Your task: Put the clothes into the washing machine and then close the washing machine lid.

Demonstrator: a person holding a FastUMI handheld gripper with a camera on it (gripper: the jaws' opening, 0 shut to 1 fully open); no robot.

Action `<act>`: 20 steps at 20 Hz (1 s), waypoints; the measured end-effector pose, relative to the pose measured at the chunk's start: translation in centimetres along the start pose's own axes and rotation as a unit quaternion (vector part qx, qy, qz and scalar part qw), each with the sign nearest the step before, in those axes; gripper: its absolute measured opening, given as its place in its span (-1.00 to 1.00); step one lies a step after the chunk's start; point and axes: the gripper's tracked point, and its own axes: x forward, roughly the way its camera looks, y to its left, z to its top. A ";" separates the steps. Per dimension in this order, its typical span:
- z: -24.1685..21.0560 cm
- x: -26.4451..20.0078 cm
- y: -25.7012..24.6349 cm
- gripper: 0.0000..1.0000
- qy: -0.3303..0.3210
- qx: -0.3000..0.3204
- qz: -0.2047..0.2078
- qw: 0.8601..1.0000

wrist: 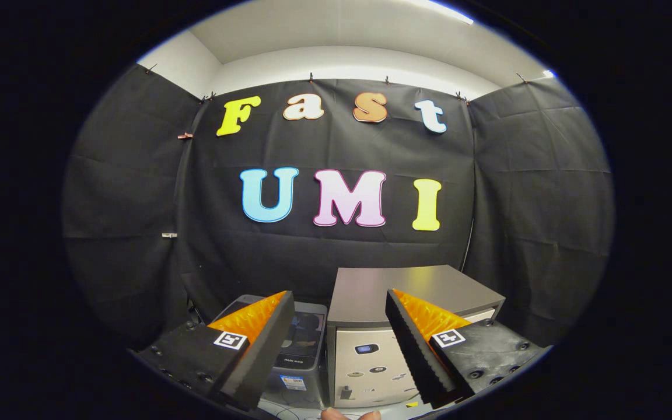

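My gripper [339, 294] is open, its two fingers spread wide with nothing between them. Beyond the left finger stands a small grey top-loading washing machine [305, 335] with a dark see-through lid lying flat on top; the finger covers its left part. It sits low, below and ahead of the fingertips. I cannot tell what is inside it.
A grey cabinet [417, 289] with a flat top and a pale front bearing stickers stands right beside the machine, beyond the right finger. A person's fingertips [350, 415] show just under the gripper. Black cloth walls close in the booth behind and on both sides.
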 end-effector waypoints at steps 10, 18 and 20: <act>0.2 0.0 0.3 0.98 -0.003 -0.002 0.003 1.000; 0.0 0.1 0.7 0.98 -0.002 -0.006 0.007 1.000; 0.1 0.1 0.9 0.98 -0.003 -0.006 0.009 1.000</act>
